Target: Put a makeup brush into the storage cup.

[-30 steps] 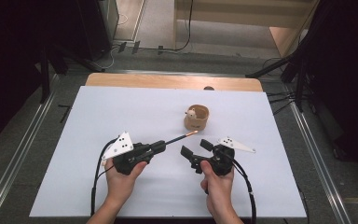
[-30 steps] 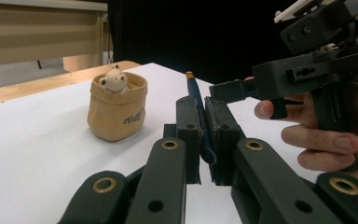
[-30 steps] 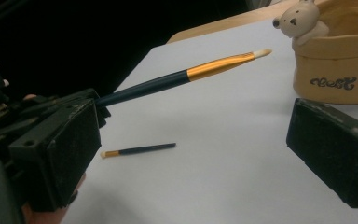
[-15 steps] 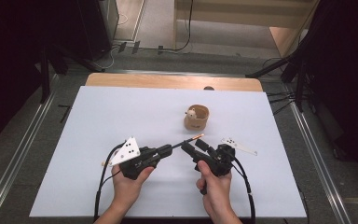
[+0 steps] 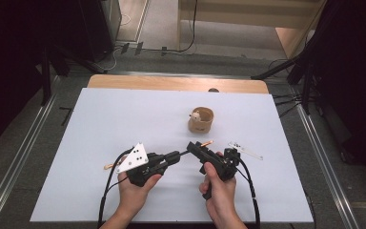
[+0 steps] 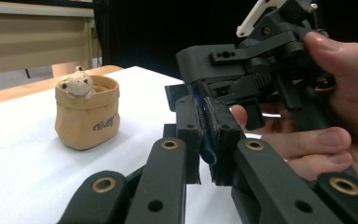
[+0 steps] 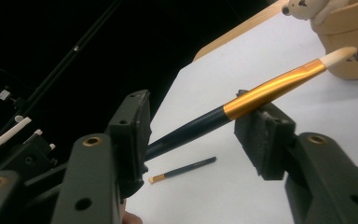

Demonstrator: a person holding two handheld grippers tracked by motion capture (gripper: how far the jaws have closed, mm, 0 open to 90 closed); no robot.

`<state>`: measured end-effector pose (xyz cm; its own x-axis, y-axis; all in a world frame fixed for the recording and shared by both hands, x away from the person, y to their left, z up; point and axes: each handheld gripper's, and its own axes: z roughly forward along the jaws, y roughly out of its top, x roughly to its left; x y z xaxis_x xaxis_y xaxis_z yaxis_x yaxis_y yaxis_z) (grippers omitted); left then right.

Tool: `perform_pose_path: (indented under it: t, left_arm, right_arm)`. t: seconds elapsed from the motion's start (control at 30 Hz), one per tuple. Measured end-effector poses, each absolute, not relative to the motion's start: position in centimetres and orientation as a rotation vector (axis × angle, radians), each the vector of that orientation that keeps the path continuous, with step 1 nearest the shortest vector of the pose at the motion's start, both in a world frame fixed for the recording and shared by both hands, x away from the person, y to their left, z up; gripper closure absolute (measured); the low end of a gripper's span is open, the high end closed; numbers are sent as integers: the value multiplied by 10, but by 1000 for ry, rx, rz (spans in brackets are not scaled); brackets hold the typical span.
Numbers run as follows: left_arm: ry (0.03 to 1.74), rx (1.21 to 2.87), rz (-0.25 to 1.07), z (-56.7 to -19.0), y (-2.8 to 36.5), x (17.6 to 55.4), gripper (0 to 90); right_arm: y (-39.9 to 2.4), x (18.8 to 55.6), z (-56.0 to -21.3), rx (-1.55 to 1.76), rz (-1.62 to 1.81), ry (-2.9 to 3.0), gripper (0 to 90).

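Note:
My left gripper [image 5: 174, 156] [image 6: 205, 140] points right and is shut on the dark handle of a makeup brush [image 5: 206, 142] [image 7: 265, 91] with a gold ferrule and a pale tip. The brush runs on between the jaws of my right gripper [image 5: 196, 149] [image 7: 200, 126], which points up and left toward it. Those jaws have just been closing around the brush; a gap still shows at the pads, so the right gripper is open. In the left gripper view the right gripper [image 6: 261, 60] sits close ahead in a hand.
A small tan pouch [image 5: 201, 120] [image 6: 87, 112] [image 7: 349, 32] holding a toy bear [image 6: 77, 83] stands just beyond the brush tip. A second brush [image 7: 182, 170] [image 5: 107, 166] lies flat left of my left hand. The white table [image 5: 124, 119] has a wooden strip [image 5: 171, 82] along its far edge.
The left gripper has shifted a little to the right, carrying the brush tip in between the right gripper's jaws. The right jaws have narrowed around it.

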<state>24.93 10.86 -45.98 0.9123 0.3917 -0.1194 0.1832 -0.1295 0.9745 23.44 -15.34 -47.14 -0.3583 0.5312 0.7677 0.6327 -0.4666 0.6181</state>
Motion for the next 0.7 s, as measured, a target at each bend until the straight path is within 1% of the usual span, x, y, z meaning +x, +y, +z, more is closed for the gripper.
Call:
perform_pose_path:
  t: [0.47, 0.53, 0.57, 0.6, 0.7]
  left_arm:
    - [435, 1735, 189, -462, 106, 248, 862]
    - [434, 1745, 182, -463, 105, 248, 861]
    - [429, 1749, 167, -464, 104, 249, 856]
    - [427, 1748, 144, -465, 103, 250, 817]
    - [474, 1768, 159, -467, 99, 252, 465]
  right_arm:
    - [-156, 235, -475, -1725, -1975, -1563, 612]
    - [-156, 235, -474, -1715, -1985, -1565, 652]
    - [-156, 235, -474, -1694, -1992, -1558, 692]
    - [-157, 235, -473, -1671, -1993, -1559, 824]
    - [-159, 234, -473, -1640, -2009, -1580, 843]
